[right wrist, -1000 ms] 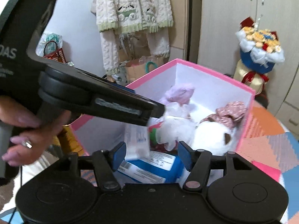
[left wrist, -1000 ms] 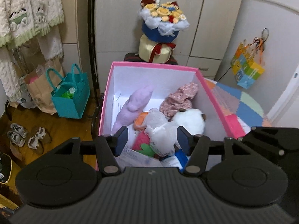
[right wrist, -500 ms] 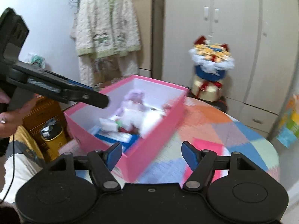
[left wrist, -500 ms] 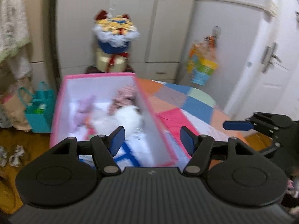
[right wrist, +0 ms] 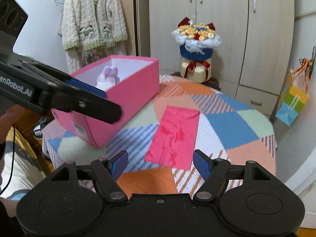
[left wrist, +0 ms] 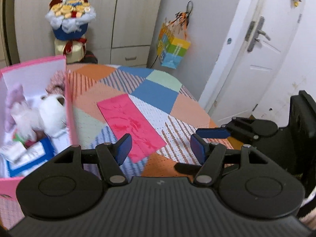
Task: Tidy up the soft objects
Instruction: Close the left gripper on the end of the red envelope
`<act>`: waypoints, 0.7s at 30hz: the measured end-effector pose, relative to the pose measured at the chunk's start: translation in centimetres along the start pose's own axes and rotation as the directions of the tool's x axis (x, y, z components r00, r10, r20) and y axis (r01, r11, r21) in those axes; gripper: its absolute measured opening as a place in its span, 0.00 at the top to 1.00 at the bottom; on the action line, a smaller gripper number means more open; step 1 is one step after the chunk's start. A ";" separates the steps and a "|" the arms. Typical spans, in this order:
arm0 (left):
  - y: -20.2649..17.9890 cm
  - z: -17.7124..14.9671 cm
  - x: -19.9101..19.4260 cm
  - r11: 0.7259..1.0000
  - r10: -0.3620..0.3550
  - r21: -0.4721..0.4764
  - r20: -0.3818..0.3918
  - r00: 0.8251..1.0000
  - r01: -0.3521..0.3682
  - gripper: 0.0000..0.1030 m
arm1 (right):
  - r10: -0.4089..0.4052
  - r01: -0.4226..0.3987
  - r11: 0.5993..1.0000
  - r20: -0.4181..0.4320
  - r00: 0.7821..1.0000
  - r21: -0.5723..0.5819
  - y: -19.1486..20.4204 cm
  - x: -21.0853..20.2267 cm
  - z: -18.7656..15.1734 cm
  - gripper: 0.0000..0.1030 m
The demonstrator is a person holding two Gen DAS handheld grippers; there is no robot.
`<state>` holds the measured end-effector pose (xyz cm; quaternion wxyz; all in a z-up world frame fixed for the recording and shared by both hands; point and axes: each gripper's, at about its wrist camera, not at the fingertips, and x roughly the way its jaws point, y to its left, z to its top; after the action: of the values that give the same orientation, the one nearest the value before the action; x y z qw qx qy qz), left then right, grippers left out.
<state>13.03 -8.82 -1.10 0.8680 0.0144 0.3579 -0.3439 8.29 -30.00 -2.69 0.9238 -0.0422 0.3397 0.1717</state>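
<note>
Pink box (left wrist: 69, 106) left, left tool (left wrist: 161, 148) empty

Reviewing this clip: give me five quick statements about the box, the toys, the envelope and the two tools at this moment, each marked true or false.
1. The left tool is open and holds nothing. True.
2. The right tool is shut on a plush toy. False: it is open and holds nothing.
3. The white plush toy lies inside the pink box. True.
4. The red envelope is inside the box. False: it lies flat on the patchwork tablecloth, beside the box.
5. The flower bouquet stands in the pink box. False: it stands behind the table, in front of the wardrobe.
</note>
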 end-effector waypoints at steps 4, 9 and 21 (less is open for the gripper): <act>-0.5 -0.5 3.4 0.999 0.030 -0.033 -0.029 0.999 -0.031 0.38 | 0.035 -0.035 0.999 -0.002 0.999 0.017 -1.4 1.8 -1.3 0.25; 0.6 -0.4 8.0 0.991 0.097 -0.090 -0.076 0.992 -0.104 0.41 | 0.057 -0.058 0.996 0.011 0.998 0.074 -3.3 4.8 -2.1 0.25; 4.8 0.2 14.2 0.935 0.220 -0.256 -0.126 0.967 -0.246 0.40 | 0.101 -0.096 0.990 -0.043 0.994 0.101 -5.4 10.9 -1.1 0.25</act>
<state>23.30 -13.52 -10.98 0.8783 -0.0451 0.4382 -0.1856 17.23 -32.15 -10.79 0.9067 0.0163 0.3714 0.1992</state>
